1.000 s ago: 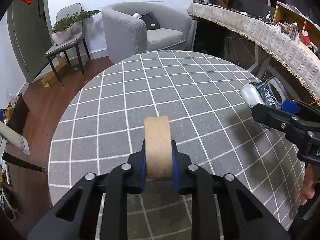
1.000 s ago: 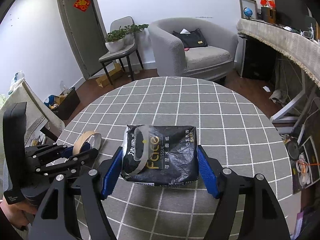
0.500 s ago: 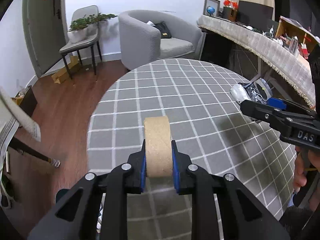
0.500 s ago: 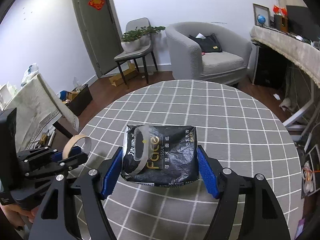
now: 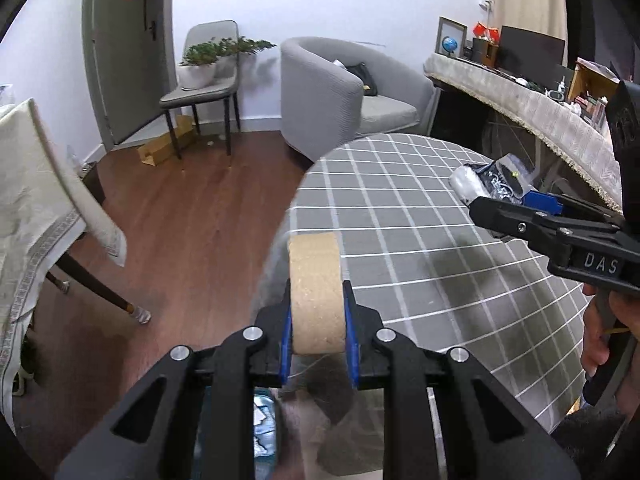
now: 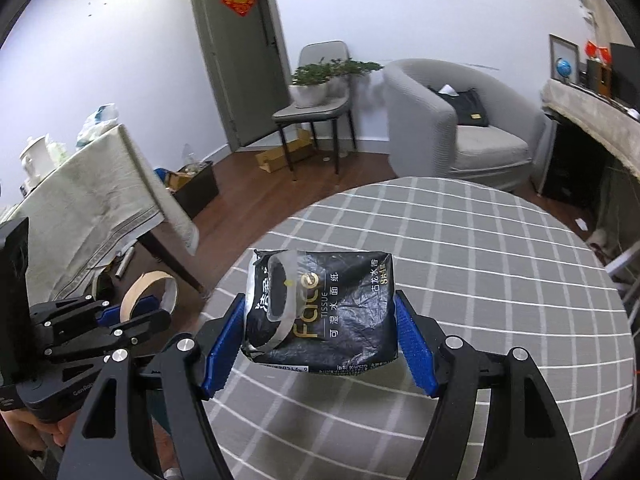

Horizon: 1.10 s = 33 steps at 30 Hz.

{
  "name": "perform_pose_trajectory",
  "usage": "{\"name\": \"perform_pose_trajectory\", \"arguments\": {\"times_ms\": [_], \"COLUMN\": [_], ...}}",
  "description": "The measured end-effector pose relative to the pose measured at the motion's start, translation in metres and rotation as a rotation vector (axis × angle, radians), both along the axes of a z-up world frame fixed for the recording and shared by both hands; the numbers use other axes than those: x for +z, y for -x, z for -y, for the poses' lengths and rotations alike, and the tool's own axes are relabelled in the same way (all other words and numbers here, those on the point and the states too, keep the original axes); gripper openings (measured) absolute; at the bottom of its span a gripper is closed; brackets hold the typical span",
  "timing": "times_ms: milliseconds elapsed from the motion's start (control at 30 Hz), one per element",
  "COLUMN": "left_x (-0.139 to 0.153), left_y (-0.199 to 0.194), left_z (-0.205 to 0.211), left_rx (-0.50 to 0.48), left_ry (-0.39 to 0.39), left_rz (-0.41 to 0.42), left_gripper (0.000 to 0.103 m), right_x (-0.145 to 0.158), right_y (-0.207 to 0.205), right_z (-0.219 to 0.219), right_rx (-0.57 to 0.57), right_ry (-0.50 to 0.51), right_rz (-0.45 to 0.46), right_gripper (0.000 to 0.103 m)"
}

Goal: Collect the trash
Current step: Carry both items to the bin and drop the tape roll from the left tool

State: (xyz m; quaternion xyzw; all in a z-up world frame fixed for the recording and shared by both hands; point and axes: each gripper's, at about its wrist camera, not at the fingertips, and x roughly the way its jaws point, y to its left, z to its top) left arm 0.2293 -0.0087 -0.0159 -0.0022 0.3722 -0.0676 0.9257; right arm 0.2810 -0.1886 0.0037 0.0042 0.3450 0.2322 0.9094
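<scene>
Both grippers have drifted past the table [image 5: 400, 200] edge: left gripper [image 5: 315, 316] fingers clamp a cardboard tape core [image 5: 315, 288], right gripper [image 6: 320, 340] fingers clamp a black tissue pack [image 6: 324, 312].

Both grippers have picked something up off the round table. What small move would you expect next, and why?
Probably carrying both items on past the table's left edge, toward a bin that is not clearly in view. The left gripper is shut on the cardboard tape core, already over the wood floor; the right gripper grips the black tissue pack above the checked tablecloth.

Brown cardboard tape ring [image 5: 316, 292] stands on edge, pinched; crumpled black tissue pack [image 6: 324, 312] clamped upright.
</scene>
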Motion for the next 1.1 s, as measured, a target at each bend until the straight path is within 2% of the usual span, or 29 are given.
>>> {"name": "perform_pose_trajectory", "arguments": {"times_ms": [300,667,900,1100], "left_x": [-0.011,-0.049,-0.084,-0.131], "left_y": [0.019,0.034,0.037,0.036], "left_z": [-0.051,-0.117,-0.141,-0.165], "left_rx": [0.067,0.183,0.199,0.219], "left_ry": [-0.004,0.024,0.033,0.062], "left_rz": [-0.007,-0.082,-0.187,-0.350], "left_gripper": [0.023,0.023,0.023,0.023], "right_x": [-0.006,-0.011,-0.024,-0.033], "right_y": [0.011,0.022,0.028,0.028], "right_z": [-0.052,-0.113,-0.156,-0.180], "right_rx": [0.059,0.148,0.216,0.249], "right_ry": [0.005,0.010,0.039,0.053], "right_rz": [-0.004,-0.019,-0.040,-0.055], "right_gripper": [0.072,0.072,0.072,0.072]}}
